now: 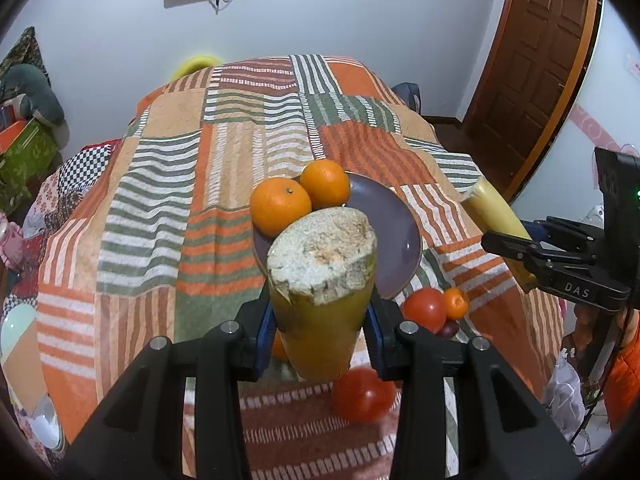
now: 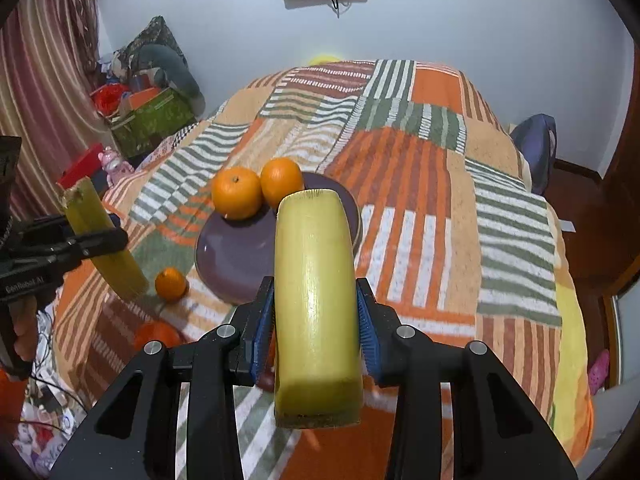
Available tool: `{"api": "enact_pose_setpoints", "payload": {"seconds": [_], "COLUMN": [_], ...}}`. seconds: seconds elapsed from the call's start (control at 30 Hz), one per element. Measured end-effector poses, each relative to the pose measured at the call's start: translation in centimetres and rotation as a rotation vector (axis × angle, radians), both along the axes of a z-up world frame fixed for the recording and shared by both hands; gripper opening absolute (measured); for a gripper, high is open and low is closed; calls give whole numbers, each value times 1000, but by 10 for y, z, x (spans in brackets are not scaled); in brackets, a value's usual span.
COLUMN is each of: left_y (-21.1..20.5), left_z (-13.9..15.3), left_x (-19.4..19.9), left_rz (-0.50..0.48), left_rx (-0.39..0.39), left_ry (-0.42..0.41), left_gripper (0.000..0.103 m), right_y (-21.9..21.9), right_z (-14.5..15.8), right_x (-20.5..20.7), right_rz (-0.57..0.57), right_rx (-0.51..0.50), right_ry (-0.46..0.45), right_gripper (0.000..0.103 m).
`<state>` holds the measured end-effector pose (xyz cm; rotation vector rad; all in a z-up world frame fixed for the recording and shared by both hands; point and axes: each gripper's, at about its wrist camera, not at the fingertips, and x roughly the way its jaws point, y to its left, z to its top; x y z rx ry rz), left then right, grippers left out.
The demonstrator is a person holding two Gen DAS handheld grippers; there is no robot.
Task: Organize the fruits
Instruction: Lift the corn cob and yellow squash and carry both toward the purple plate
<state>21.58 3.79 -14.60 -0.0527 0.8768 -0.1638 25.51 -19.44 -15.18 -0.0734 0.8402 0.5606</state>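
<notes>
My left gripper (image 1: 320, 320) is shut on a yellow-green sugarcane piece (image 1: 320, 256), whose rough cut end faces the camera. It hangs in front of a purple plate (image 1: 384, 216) that bears two oranges (image 1: 280, 206). My right gripper (image 2: 316, 312) is shut on a smoother, paler cane piece (image 2: 314, 280), held above the near edge of the same plate (image 2: 236, 256). Each gripper shows in the other's view: the right one (image 1: 508, 240) at the right, the left one (image 2: 100, 236) at the left. On the blanket lie two tomatoes (image 1: 425, 308), (image 1: 362, 396) and a small mandarin (image 1: 456, 303).
A striped patchwork blanket (image 1: 168, 208) covers the surface. A small dark fruit (image 1: 447, 330) lies beside the tomato. A green box (image 2: 154, 122) and clutter stand at the left, a blue bag (image 2: 536, 144) at the far right. A wooden door (image 1: 536, 56) lies beyond.
</notes>
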Motion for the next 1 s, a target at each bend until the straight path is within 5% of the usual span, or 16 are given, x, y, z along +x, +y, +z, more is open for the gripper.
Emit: {"api": "enact_pose_setpoints", "payload": {"seconds": [1.0], "left_y": [-46], "left_z": [-59], "left_x": [108], "left_rz": [-135], "left_rx": [13], "left_ry": [129], "left_gripper": [38], "right_y": [44], "right_z": [-40], "right_x": [74], "right_rz": [8], "right_rx": [-5], "right_ry": [104], "right_gripper": [35]}}
